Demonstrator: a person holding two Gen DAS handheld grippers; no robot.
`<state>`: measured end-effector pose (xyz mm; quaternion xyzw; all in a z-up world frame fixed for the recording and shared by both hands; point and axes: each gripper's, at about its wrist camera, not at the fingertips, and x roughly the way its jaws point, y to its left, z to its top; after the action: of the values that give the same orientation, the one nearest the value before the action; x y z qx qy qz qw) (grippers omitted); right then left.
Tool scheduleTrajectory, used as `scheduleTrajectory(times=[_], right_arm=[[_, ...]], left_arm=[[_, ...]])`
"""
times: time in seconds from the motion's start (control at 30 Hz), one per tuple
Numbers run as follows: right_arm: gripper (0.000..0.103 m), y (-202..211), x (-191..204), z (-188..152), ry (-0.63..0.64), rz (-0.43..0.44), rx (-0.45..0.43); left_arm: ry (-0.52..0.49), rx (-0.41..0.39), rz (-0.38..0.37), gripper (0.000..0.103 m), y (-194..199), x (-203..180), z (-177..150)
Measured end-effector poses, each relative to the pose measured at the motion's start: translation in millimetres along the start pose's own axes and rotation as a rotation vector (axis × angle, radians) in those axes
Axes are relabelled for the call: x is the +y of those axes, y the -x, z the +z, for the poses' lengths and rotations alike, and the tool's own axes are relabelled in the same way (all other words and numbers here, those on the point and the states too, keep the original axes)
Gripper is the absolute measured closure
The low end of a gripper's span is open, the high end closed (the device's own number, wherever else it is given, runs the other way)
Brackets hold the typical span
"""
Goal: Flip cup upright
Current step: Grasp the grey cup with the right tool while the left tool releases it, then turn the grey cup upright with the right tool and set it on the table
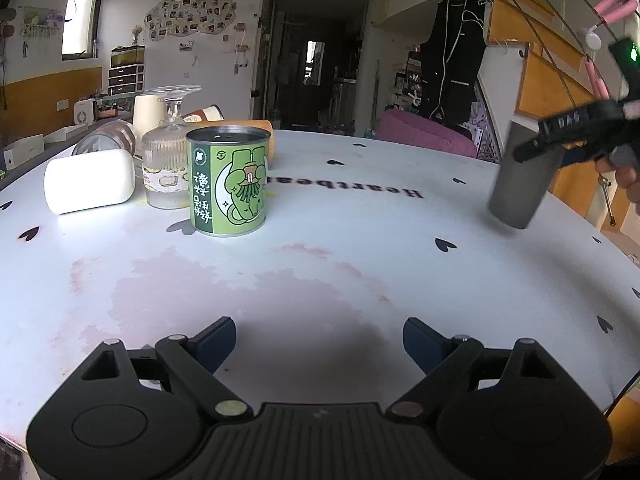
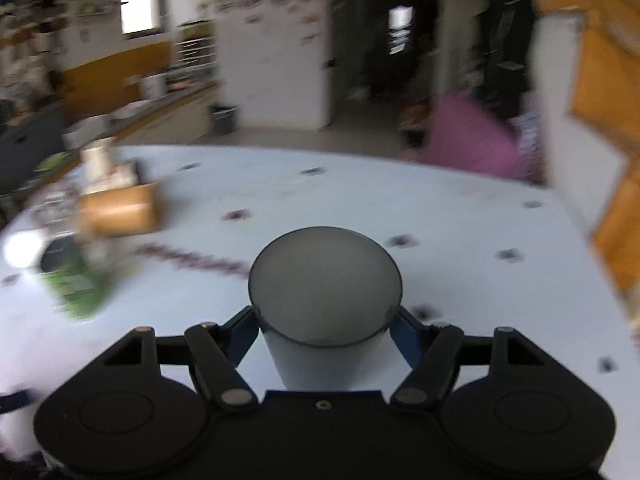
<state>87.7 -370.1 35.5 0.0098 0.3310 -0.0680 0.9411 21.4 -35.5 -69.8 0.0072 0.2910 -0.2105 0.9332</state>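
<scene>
Two blurred views, right tongs [image 2: 324, 330] gripping grey cup [image 2: 325, 300]

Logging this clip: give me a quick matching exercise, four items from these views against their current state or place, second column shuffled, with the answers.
Items:
1. grey cup
2. green can
3. white cylinder
4. left hand-held gripper

States:
A. lying on its side on the table
B. open, holding nothing
C. gripped by the right hand-held gripper, tilted
D. standing on the table with its label upside down

Pairs: 1-C, 2-D, 3-A, 4-B
</scene>
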Motion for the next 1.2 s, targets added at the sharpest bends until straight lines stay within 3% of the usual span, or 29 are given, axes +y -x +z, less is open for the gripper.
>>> scheduleTrajectory(times=[0.23, 0.4, 0.7, 0.77, 0.9, 1.0, 1.2], right_arm=[[0.031, -31.3, -81.4, -8.4, -0.127, -0.214, -0.007], [0.031, -40.4, -108.6, -15.7, -0.135, -0.327, -0.041], [0.030, -32.2, -120.2, -21.0, -0.147, -0.304, -0.049], [0.014, -31.2, -118.2, -21.0, -0.146, -0.303, -0.035], [0.010, -16.2, -111.8, -22.5, -0.122, -0.329, -0.056], [0.008, 5.7, -102.2, -28.8, -0.124, -0.369, -0.112], [0.007, 56.2, -64.7, -57.5, -0.152, -0.303, -0.225]], left_arm=[[-0.012, -0.001, 0.001, 0.012, -1.8, -3.8, 1.0], [-0.018, 0.006, -0.001, 0.012, -4.2, -7.7, 0.6], [-0.037, 0.006, 0.001, 0.012, -6.3, -13.8, 1.5], [-0.039, -0.001, 0.007, 0.009, -5.9, -14.9, 3.6], [-0.042, -0.035, 0.005, 0.006, -1.3, -18.5, 12.1], [-0.046, -0.069, 0.014, 0.003, 2.5, -21.9, 22.3], [-0.068, -0.128, 0.046, 0.001, 9.7, -30.3, 44.3]])
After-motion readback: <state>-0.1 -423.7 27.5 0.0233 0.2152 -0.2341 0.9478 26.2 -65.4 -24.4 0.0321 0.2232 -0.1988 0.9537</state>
